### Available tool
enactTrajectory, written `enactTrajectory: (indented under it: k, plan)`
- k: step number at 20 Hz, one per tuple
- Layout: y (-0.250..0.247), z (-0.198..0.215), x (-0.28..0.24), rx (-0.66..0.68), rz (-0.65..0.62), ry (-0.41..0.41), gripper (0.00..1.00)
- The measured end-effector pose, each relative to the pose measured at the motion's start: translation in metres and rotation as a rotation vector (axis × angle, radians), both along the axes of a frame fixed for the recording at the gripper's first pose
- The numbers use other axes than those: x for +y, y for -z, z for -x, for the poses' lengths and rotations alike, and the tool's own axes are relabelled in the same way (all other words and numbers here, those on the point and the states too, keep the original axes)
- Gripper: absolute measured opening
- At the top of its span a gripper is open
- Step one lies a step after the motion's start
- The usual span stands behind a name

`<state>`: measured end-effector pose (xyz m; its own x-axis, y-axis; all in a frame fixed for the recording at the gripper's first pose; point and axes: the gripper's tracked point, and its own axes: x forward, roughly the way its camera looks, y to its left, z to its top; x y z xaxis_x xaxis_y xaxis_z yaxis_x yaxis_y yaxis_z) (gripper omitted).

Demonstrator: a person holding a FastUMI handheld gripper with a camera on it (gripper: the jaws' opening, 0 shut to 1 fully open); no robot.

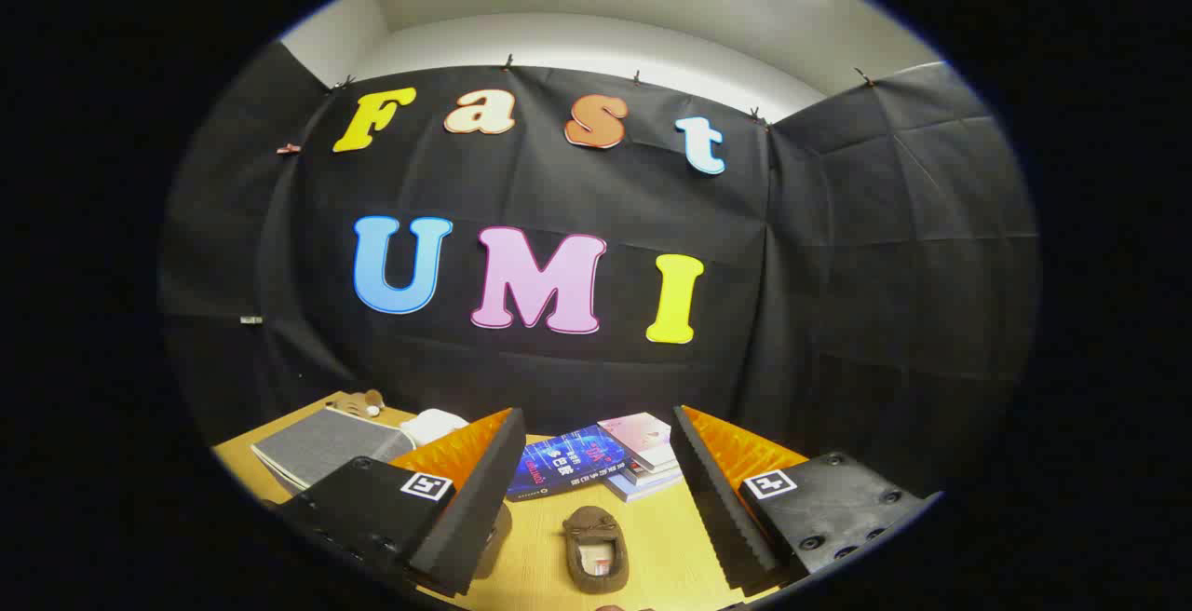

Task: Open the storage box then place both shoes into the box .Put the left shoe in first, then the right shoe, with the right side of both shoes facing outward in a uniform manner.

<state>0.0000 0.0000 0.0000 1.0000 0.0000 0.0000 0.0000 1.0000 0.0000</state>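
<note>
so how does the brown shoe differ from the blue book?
The brown shoe lies between the open claw's fingers, alone on bare wood; the blue book lies beyond them, against a stack of books. Shoe is soft and rounded, book flat and rectangular. Both rest on the table.

A light wooden bench (661,536) fills the lower middle of the frame. A brown slipper (596,548) lies on it at bottom centre, with a blue book (557,469) and a small stack of books (644,460) just above. At lower left lie a grey storage box (321,443), a white cloth (433,425) and a small brown toy (358,402).
</note>
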Motion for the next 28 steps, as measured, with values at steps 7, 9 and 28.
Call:
enactTrajectory:
  k: [7, 9, 28]
  plan:
    - [0.019, -0.008, 0.013, 0.038, -0.018, -0.069, 0.97]
    - [0.021, -0.009, 0.013, 0.045, -0.023, -0.074, 0.97]
    - [0.049, -0.029, 0.053, 0.156, -0.056, -0.137, 0.97]
